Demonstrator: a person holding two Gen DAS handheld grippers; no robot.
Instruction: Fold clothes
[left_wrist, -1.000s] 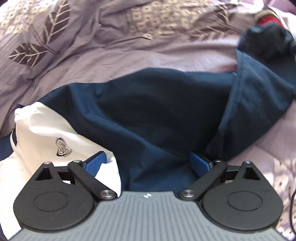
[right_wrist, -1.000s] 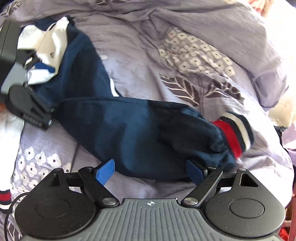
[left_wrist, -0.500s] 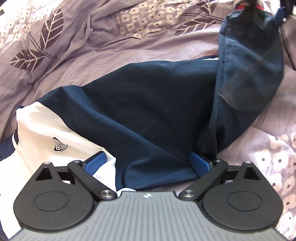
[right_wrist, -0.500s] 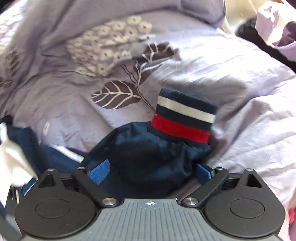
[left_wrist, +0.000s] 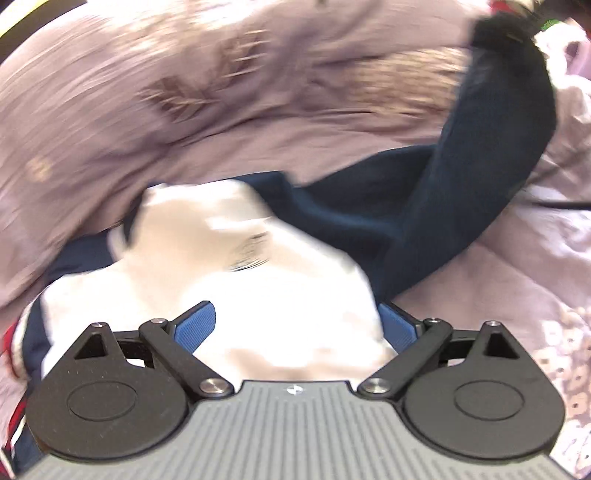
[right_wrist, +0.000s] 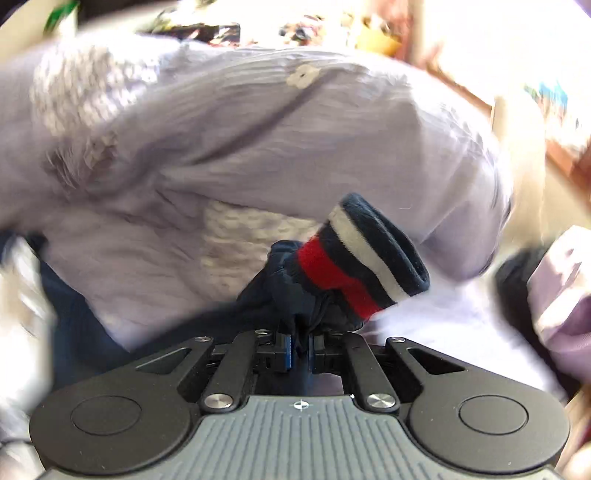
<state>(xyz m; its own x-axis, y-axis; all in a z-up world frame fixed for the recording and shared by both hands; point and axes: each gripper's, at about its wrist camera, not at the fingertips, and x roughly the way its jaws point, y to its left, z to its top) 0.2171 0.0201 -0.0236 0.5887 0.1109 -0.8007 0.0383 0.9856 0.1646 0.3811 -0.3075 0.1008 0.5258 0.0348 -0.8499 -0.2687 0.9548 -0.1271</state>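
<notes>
Since the earlier frames, the white panel (left_wrist: 266, 288) of the jacket has slid between our left gripper (left_wrist: 295, 325), whose jaws stand wide apart, angled downward. The navy sleeve (left_wrist: 480, 177) rises far right across the lilac bedspread (left_wrist: 184, 110). Our right gripper (right_wrist: 300, 350), also tilted down, has just closed, pinching navy fabric near the striped cuff (right_wrist: 362, 258).

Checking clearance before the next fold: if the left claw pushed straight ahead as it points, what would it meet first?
Probably the white fabric panel of the navy jacket, already lying between its open blue fingers; depth is blurred.
</notes>
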